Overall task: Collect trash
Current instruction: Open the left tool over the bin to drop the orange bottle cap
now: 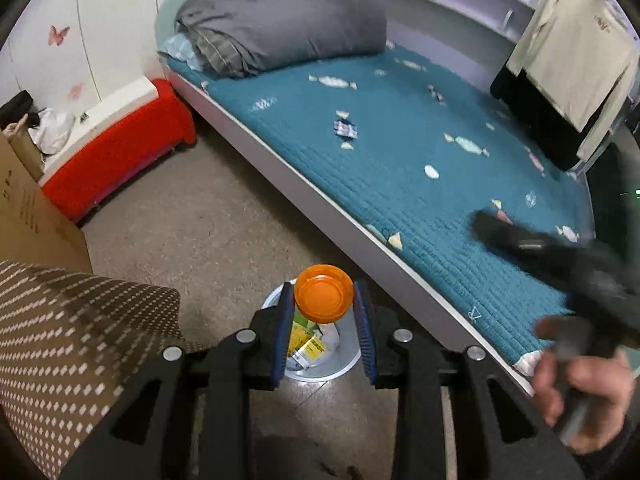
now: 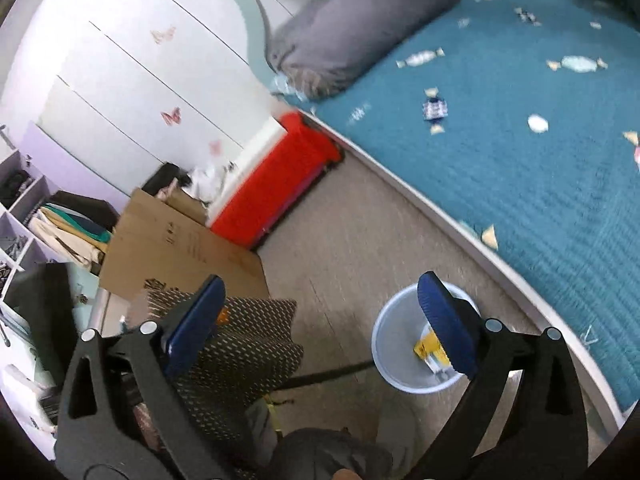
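Two grippers are in my feeds, and the room under them is a small bedroom with a speckled grey-beige floor [image 1: 224, 216]. Going left to right in the left wrist view: a brown cardboard box [image 1: 24, 208] leans at the left edge, with a brown dotted cushion [image 1: 76, 332] below it. Behind stands a red covered bench [image 1: 120, 148] against a white wall with pink butterfly stickers [image 1: 59, 35]. My left gripper [image 1: 324, 300] has its fingers pinching an orange bowl [image 1: 323, 294] by its rim, held directly over the pale trash bin [image 1: 344, 364] on the floor just beside the bed's near edge. Yellow and white packaging [image 1: 310, 346] lies inside the bin. Farther right the bed [image 1: 400, 168] carries a teal quilted cover printed with candy shapes, and a folded grey duvet [image 1: 288, 28] sits at its head end. Clothing hangs at the far right corner of the bed [image 1: 568, 52]. A blurred hand [image 1: 584, 392] holding the other tool shows at the right edge.

In the right wrist view my right gripper [image 2: 320, 312] has its fingers spread wide with nothing between them, above the floor between the cushion and the bin. Open shelves [image 2: 24, 216] with folded fabric stand at the far left of that view.
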### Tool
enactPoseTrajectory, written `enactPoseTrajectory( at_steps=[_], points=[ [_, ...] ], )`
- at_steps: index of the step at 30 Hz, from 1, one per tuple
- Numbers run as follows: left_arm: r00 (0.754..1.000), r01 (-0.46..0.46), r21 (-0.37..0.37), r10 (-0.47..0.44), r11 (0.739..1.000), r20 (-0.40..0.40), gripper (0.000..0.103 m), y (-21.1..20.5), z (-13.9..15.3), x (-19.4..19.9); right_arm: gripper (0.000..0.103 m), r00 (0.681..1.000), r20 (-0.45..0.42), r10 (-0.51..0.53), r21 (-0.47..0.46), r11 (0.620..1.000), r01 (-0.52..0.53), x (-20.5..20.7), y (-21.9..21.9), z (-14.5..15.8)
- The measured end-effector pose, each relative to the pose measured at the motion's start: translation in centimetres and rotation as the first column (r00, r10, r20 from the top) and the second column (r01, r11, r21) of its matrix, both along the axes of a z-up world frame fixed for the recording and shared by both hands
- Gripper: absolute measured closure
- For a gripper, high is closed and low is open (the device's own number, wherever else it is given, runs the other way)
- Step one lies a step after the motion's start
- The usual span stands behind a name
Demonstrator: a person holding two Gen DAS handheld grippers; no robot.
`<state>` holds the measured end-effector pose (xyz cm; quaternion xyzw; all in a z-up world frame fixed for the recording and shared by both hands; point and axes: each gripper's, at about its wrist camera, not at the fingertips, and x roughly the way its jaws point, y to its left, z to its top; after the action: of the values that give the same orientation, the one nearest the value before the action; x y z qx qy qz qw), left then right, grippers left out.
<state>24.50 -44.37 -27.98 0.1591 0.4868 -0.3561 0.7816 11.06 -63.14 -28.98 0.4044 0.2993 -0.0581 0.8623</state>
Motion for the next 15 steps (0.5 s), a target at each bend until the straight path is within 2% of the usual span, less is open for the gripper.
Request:
enactPoseTrajectory(
  at_steps=[1,3,4,5,9,15],
  points=[
    [1.0,-0.005,-0.002,0.005,1.0,-0.014,0.073,-0.5,-0.4,0.6,0.008,1.0,0.011,-0.002,-0.004,1.0,0.002,-0.2,-0.1,0.5],
    [0.999,0.002,0.01,-0.002,1.0,-0.05,0.054,-1.3,-1.1,1.5,0.008,1.0,0.022,-0.003,-0.013,1.0,0.004,-0.6,0.0,1.1],
    [0.998,-0.002,0.024,0.003,1.0,-0.055,0.031,-1.6,-1.4,1.9,0.008,1.0,0.024,-0.003,-0.014,1.0,0.004,-0.7,0.1,1.2],
    [0.999,-0.013,0.029,0.015,0.999,-0.05,0.016,-1.6,-1.5,2.2,0.008,1.0,0.023,-0.004,-0.019,1.0,0.004,-0.8,0.2,1.3],
    [0.997,-0.051,0.004,0.051,0.999,-0.058,0.014,-0.7,-0.8,2.5,0.007,1.0,0.012,-0.005,-0.022,1.0,0.005,-1.1,0.8,1.3],
    [0.994,-0.107,-0.028,0.106,0.994,-0.024,0.011,2.1,1.1,1.9,0.006,1.0,-0.017,-0.023,-0.062,0.998,0.022,-1.1,2.3,2.0]
  ],
)
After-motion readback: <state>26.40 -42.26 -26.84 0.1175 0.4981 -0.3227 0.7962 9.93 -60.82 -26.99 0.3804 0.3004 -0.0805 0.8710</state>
